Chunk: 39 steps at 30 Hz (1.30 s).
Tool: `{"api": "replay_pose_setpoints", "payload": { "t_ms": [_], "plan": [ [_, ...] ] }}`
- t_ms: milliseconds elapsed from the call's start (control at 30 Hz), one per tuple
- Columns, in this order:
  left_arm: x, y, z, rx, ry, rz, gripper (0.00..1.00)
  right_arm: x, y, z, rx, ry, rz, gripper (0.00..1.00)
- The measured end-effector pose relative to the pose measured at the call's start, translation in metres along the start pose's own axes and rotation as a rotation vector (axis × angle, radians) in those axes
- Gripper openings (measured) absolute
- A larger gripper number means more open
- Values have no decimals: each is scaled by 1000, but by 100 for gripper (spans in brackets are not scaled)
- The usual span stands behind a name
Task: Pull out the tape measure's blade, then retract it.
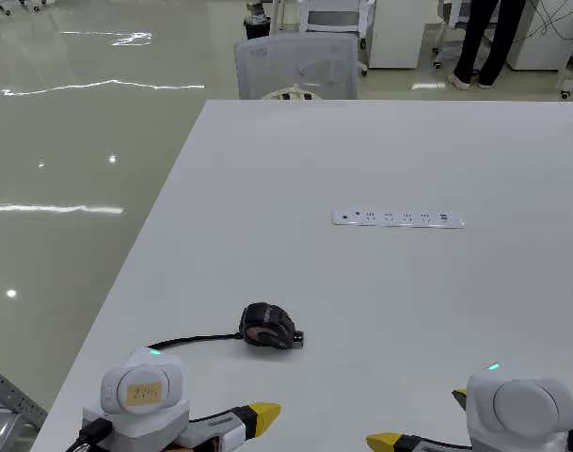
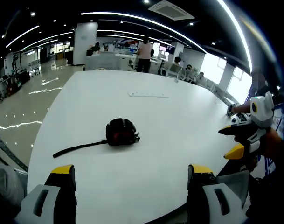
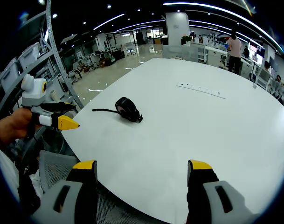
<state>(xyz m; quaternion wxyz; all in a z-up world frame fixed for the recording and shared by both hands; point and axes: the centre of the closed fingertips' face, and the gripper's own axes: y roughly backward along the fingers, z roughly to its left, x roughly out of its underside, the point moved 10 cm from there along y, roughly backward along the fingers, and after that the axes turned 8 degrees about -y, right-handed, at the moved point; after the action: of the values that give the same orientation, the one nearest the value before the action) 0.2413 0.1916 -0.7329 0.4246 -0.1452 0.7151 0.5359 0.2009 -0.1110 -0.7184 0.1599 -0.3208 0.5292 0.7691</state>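
- Furthest left, glossy pale-green floor (image 1: 70,141), streaked with light reflections, beyond the table's left edge.
- White table (image 1: 408,311), large, with a rounded outline in both gripper views.
- Left gripper (image 2: 131,171), low at the near-left corner in the head view; white body, black jaws with yellow tips. Jaws spread wide, grasping nothing; poised at the near edge and aimed toward the tape measure. Seen also at the left of the right gripper view, held in a hand.
- Strap (image 1: 187,340), black and thin, trailing leftward from the tape measure across the tabletop.
- Tape measure (image 1: 267,326), black rounded case with a reddish side face. Lying on the table near the near-left corner, just ahead of the left gripper, apart from both grippers and touched by neither. Small tab at the case's right end, tight against the case.
- Chair (image 1: 295,66), grey mesh back, set against the table's far edge.
- Power strip (image 1: 397,218), white and flat, mid-table, well beyond the tape measure and to its right.
- Right gripper (image 3: 142,165), low at the near right in the head view, same build. Jaws parted wide, holding nothing; at the near edge, well apart from the tape measure.
- Person (image 1: 484,38), standing on the floor past the far-right corner; dark trousers, legs alone within the head view.
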Motion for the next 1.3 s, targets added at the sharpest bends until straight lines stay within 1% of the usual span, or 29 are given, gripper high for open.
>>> {"api": "replay_pose_setpoints", "payload": {
  "t_ms": [467,733,867,1100,1300],
  "plan": [
    [-1,-8,1,11,5,6,97,-9,-10,-1,-7,21,14,81],
    [-2,-14,3,18,4,13,97,-15,-18,-1,-14,33,20,81],
    [-2,-15,4,18,4,14,96,-16,-19,-1,-16,36,22,80],
    [-3,-21,8,24,12,7,96,-20,-28,-2,-25,48,29,80],
    [-2,-25,10,28,10,10,96,-23,-35,-4,-29,60,37,80]
  ]
}}
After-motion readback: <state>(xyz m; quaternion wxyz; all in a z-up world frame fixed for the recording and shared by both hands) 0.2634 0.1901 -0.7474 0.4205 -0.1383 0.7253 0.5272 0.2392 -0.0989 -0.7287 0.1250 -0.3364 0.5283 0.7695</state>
